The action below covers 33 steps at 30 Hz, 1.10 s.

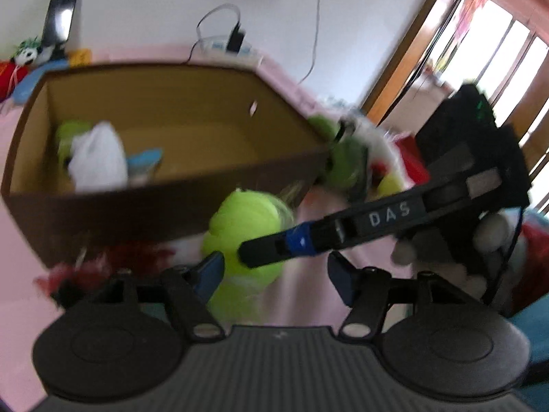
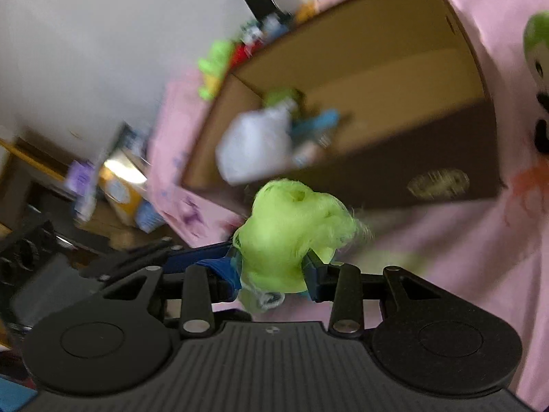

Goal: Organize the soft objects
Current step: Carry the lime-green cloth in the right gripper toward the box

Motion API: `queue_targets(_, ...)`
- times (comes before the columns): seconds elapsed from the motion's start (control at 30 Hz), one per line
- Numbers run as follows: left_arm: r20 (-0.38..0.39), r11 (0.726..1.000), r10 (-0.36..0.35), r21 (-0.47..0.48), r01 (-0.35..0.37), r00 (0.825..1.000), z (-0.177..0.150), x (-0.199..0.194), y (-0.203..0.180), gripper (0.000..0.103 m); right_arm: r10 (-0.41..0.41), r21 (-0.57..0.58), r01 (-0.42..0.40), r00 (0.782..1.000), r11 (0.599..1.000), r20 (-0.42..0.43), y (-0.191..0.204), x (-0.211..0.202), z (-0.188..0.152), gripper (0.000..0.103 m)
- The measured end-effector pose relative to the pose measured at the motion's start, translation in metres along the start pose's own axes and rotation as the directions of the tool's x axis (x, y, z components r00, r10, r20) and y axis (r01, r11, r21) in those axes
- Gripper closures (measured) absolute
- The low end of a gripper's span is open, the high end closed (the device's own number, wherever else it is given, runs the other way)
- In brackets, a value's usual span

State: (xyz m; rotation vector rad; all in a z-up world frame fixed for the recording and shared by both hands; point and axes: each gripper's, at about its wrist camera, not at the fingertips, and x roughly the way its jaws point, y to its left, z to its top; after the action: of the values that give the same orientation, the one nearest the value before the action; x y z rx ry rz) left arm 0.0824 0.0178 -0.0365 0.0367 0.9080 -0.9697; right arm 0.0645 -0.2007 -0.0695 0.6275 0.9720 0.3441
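My right gripper [image 2: 274,271] is shut on a neon green plush toy [image 2: 291,226], its pads pressing both sides of the toy. In the left wrist view the same toy [image 1: 243,226] hangs just in front of the cardboard box [image 1: 103,213], with the right gripper [image 1: 255,252] reaching in from the right. My left gripper [image 1: 276,276] is open. The toy lies against its left finger [image 1: 209,274], and the right finger stands well clear of it. The box [image 2: 394,164] holds a white plush [image 1: 97,158] with green and blue soft things beside it.
The box stands on pink bedding [image 2: 463,257]. More plush toys lie to its right [image 1: 346,161], and a red fuzzy one lies near its front left corner [image 1: 85,267]. A green and white plush [image 2: 538,68] lies on the bedding. Cluttered shelves are at the left [image 2: 113,185].
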Motion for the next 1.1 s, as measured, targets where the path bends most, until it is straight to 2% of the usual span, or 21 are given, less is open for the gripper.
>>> queue_targets(0.17, -0.086, 0.997, 0.071, 0.010, -0.070, 0.994, -0.024, 0.013, 0.012, 0.036, -0.009, 0.059, 0.007, 1.000, 0.998, 0.030, -0.011, -0.005, 0.002, 0.082)
queue_targets(0.23, -0.118, 0.998, 0.062, -0.018, -0.065, 0.991, -0.029, 0.017, 0.020, 0.036, -0.075, 0.036, 0.073, 0.996, 0.997, 0.044, -0.012, -0.006, 0.000, 0.082)
queue_targets(0.33, -0.126, 0.998, 0.058, -0.028, -0.062, 0.990, -0.032, 0.017, 0.023, 0.036, -0.207, 0.018, 0.207, 0.978, 0.978, 0.033, -0.013, -0.005, -0.004, 0.082)
queue_targets(0.43, -0.111, 0.999, 0.035, 0.002, -0.035, 0.993, -0.024, 0.017, 0.016, 0.036, -0.248, 0.058, 0.245, 0.967, 0.968, 0.055, -0.020, -0.013, -0.005, 0.083)
queue_targets(0.57, -0.122, 0.998, 0.045, 0.037, -0.041, 0.992, -0.024, 0.019, 0.017, 0.036, -0.301, 0.138, 0.286, 0.948, 0.948, 0.106, -0.031, -0.032, -0.008, 0.084)
queue_targets(0.7, -0.143, 0.998, 0.046, 0.051, -0.039, 0.989, -0.024, 0.024, 0.019, 0.036, -0.329, 0.212, 0.291, 0.929, 0.933, 0.171, -0.036, -0.048, -0.014, 0.084)
queue_targets(0.77, -0.153, 0.997, 0.047, 0.060, -0.038, 0.987, -0.025, 0.024, 0.021, 0.036, -0.211, 0.327, 0.130, 0.951, 0.936, 0.227, -0.052, -0.059, -0.017, 0.085)
queue_targets(0.8, -0.158, 0.997, 0.046, 0.067, -0.036, 0.986, -0.025, 0.024, 0.021, 0.036, -0.183, 0.375, 0.080, 0.952, 0.923, 0.246, -0.057, -0.062, -0.018, 0.085)
queue_targets(0.87, -0.165, 0.996, 0.056, 0.082, -0.043, 0.985, -0.024, 0.024, 0.021, 0.036, -0.229, 0.383, 0.112, 0.934, 0.917, 0.275, -0.058, -0.069, -0.019, 0.086)
queue_targets(0.93, -0.174, 0.995, 0.043, 0.100, -0.026, 0.984, -0.020, 0.020, 0.020, 0.036, -0.224, 0.355, 0.118, 0.934, 0.927, 0.277, -0.057, -0.071, -0.019, 0.086)
queue_targets(1.0, -0.147, 0.991, 0.014, 0.132, 0.006, 0.989, -0.014, 0.012, 0.010, 0.036, -0.212, 0.336, 0.118, 0.942, 0.934, 0.259, -0.054, -0.069, -0.020, 0.086)
queue_targets(1.1, -0.071, 0.979, -0.038, 0.199, 0.051, 0.997, 0.003, -0.009, -0.011, 0.036, -0.263, 0.264, 0.196, 0.931, 0.944, 0.251, -0.045, -0.067, -0.022, 0.086)
